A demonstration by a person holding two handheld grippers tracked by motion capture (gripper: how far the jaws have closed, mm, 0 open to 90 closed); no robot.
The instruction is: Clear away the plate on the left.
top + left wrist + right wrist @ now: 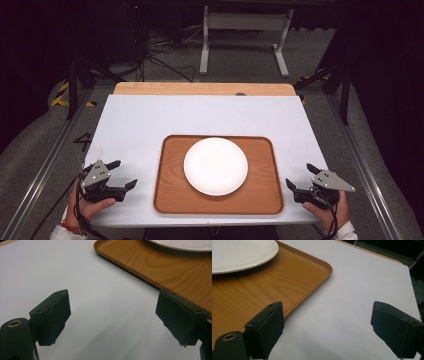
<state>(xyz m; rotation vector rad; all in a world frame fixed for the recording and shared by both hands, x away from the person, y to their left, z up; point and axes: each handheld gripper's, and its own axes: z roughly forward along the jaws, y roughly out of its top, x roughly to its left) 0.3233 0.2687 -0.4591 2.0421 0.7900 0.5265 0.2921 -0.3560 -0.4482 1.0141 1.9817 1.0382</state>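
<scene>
Plate [215, 166], white and bare, sits in the middle of a wooden tray [172, 195] at lower centre of the high view, on the white worktop [140, 120]. Left gripper [122, 175] rests at lower left, right gripper [299, 176] at lower right; each has its fingers spread wide, gripping nothing, beside the tray.

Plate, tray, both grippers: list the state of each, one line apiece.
Plate: empty, flat on the tray, right side up.
Tray: flat on the white table top, holding just the plate.
Left gripper: open, holding nothing, left of the tray.
Right gripper: open, holding nothing, right of the tray.
</scene>
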